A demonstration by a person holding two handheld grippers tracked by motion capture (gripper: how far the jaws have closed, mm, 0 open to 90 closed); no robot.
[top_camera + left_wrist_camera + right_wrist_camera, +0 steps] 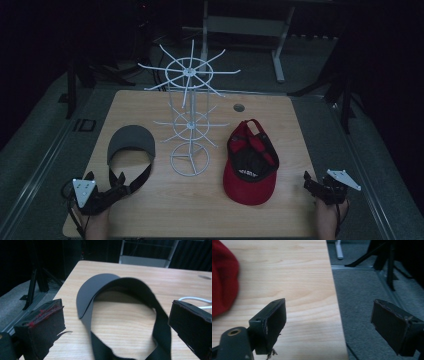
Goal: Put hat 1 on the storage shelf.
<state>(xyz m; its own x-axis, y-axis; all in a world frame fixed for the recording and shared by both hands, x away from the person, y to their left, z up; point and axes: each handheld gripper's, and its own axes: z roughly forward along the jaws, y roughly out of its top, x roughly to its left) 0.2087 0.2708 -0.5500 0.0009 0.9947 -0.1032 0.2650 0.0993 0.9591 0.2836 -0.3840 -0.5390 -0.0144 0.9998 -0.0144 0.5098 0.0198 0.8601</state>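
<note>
At the near left corner of the wooden worktop (200,210), the person's left hand is holding the left tongs (121,186) low and level, pointing toward the middle of the worktop. Their jaws are standing wide and released, with the rear strap of the grey visor (131,142) lying on the wood between them, untouched by either pad. The visor is lying flat just beyond the tongs, its brim pointing away from the person and sitting near the left edge. To its right, a white wire rack (189,120) is standing upright at the centre, its round base resting between the visor and the red cap (250,165). The cap is lying upside down, right of the rack. Bare wood is stretching along the near edge between the two hands. At the near right corner, the right hand is holding the right tongs (306,181) level, well apart from the cap. Their jaws are also released and gripping nothing, one over the wood, the other hanging past the right edge above the grey floor (367,302).
</note>
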